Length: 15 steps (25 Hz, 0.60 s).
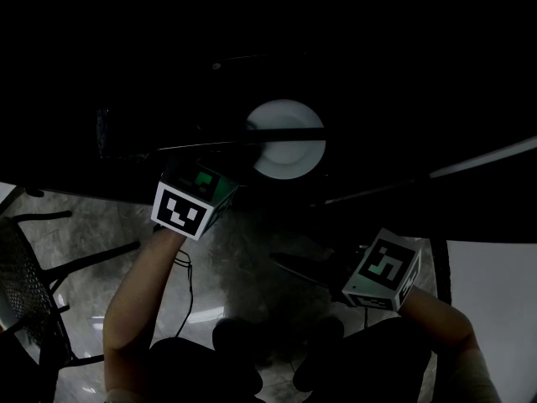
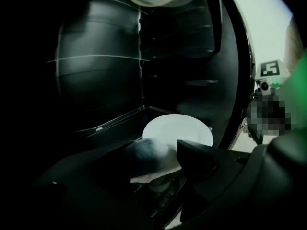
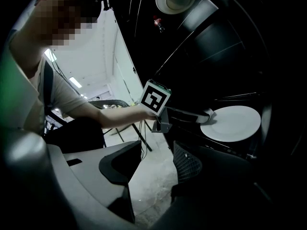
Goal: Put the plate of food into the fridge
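The white plate (image 2: pixel 180 128) lies flat inside the open fridge (image 2: pixel 96 75), on a low dark shelf (image 2: pixel 112 121), centre right in the left gripper view and close to the shelf's front edge. Shelf surface runs on to the left of the plate and behind it, up to the back wall. The left hand-held gripper (image 2: pixel 154 153) reaches in over that front edge. Its jaws stand spread with the plate's near rim at their tips; whether they touch it I cannot tell. A pale rounded lump sits between them, too dim to identify. The right hand-held gripper (image 3: pixel 152 166) hangs outside the fridge, jaws spread, grey floor (image 3: pixel 153 190) showing between them, well apart from the plate. A black mesh chair (image 1: pixel 25 296) stands at the lower left of the head view
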{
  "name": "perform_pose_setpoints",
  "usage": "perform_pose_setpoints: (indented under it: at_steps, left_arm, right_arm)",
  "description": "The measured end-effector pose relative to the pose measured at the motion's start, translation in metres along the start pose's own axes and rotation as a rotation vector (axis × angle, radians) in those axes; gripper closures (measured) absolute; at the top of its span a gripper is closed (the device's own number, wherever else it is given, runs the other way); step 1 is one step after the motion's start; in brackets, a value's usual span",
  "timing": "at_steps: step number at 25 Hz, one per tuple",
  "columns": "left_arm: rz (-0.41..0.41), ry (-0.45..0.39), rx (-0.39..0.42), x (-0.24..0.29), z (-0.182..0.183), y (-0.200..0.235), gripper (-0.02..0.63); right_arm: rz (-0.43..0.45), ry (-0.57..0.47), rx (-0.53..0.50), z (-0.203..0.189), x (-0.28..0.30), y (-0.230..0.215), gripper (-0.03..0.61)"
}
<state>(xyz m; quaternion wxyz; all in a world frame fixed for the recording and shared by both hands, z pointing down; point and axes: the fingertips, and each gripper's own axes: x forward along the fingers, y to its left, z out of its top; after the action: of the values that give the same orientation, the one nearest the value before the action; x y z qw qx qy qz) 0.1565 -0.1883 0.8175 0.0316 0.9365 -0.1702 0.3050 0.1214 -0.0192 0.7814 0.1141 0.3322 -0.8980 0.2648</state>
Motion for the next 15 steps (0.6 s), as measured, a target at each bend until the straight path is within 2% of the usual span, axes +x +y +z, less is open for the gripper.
perform_pose_setpoints:
  at_steps: [2,3,4,5,6,8,12,15]
  left_arm:
    - [0.013,-0.014,0.029,-0.001,0.005,0.000,0.379]
    - [0.020,-0.013,0.059,-0.002,0.007,-0.001,0.445]
    - [0.024,-0.005,0.093,-0.002,0.008,-0.001,0.450]
    - [0.024,0.004,0.117,-0.003,0.007,-0.001,0.379]
    - [0.019,0.009,0.117,-0.006,0.006,0.000,0.337]
    - [-0.008,0.014,0.055,-0.010,0.002,-0.001,0.290]
    - [-0.047,0.084,-0.019,-0.006,-0.018,-0.004,0.262]
    - [-0.063,0.099,-0.047,-0.004,-0.020,-0.003,0.264]
  right_arm:
    - [0.000,-0.002,0.001,0.000,-0.001,0.000,0.359]
    - [-0.001,-0.002,0.001,0.000,-0.001,0.000,0.359]
    - [0.000,-0.002,0.001,0.000,-0.002,0.000,0.359]
    - [0.002,-0.002,0.000,0.000,-0.002,0.001,0.359]
    - [0.004,-0.001,-0.003,-0.001,-0.003,0.001,0.359]
    - [0.005,0.002,-0.004,-0.001,-0.003,0.001,0.359]
    - [0.005,-0.003,0.005,0.001,-0.004,0.002,0.359]
    - [-0.001,0.009,0.004,-0.001,-0.004,0.000,0.359]
